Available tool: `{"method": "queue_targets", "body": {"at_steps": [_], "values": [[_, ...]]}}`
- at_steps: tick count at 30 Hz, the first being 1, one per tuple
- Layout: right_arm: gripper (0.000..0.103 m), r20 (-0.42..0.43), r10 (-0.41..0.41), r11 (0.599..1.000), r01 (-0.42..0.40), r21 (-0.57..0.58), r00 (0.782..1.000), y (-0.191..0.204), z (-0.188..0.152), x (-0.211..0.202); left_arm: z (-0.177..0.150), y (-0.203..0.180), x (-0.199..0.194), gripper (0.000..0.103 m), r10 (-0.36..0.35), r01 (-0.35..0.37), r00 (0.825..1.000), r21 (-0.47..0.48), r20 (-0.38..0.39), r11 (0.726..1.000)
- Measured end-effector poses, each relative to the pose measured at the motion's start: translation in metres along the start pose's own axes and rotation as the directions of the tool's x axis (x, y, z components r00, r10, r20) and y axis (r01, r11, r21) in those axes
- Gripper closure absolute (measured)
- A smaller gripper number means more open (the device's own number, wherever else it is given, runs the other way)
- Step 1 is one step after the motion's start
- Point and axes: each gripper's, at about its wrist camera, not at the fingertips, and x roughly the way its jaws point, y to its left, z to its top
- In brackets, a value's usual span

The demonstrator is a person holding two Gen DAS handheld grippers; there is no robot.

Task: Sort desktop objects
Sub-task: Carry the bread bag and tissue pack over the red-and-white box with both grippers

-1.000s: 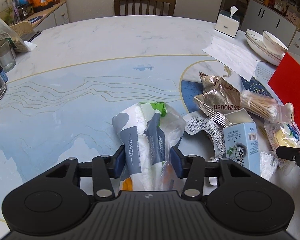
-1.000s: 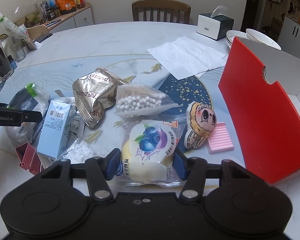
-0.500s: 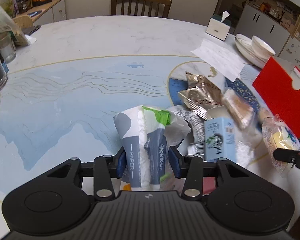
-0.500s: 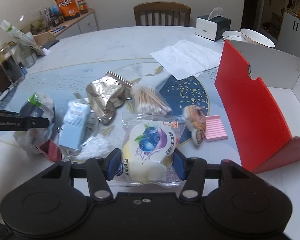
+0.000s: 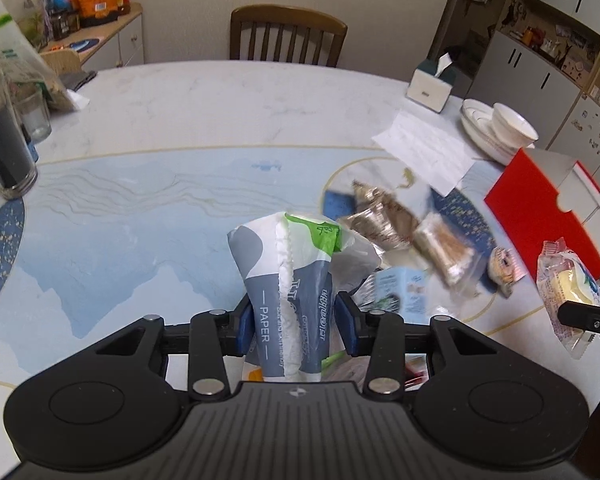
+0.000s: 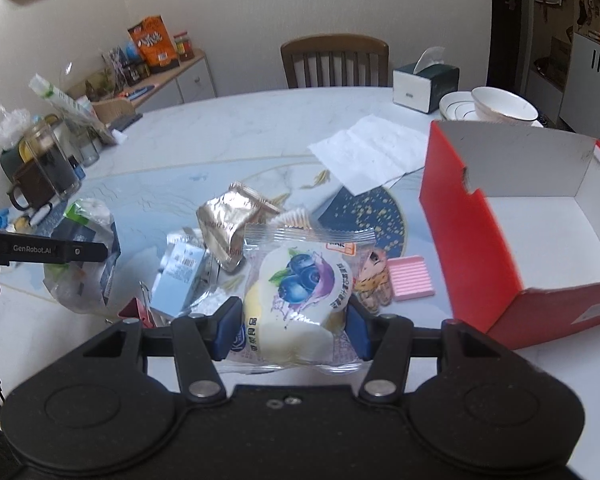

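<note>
Left gripper [image 5: 296, 322]: closing, tissue pack [image 5: 288, 280] pinched between pads.
Right gripper [image 6: 291, 328]: partly spread, blueberry bread packet [image 6: 296, 300] clamped.

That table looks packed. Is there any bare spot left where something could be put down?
Yes. The broad stretch of table between the glass jars and the chair is bare, and the red box looks empty inside. It is crowded from the gold packet to the pink pad.
</note>
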Motion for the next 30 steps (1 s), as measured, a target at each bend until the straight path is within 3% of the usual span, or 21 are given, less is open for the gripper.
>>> {"method": "queue_targets", "body": {"at_steps": [13, 30], "values": [[0.049, 0.05, 0.042, 0.999, -0.041, -0.012, 0.998, -0.057, 0.02, -0.041, 0.02, -0.1, -0.014, 0.063, -0.072, 0.07, 0.997, 0.055, 0.025, 0.996], [0.049, 0.081, 0.02, 1.0, -0.02, 0.004, 0.997, -0.155, 0.034, -0.062, 0.049, -0.232, 0.012, 0.063, -0.151, 0.142, 0.988, 0.178, 0.039, 0.974]]}}
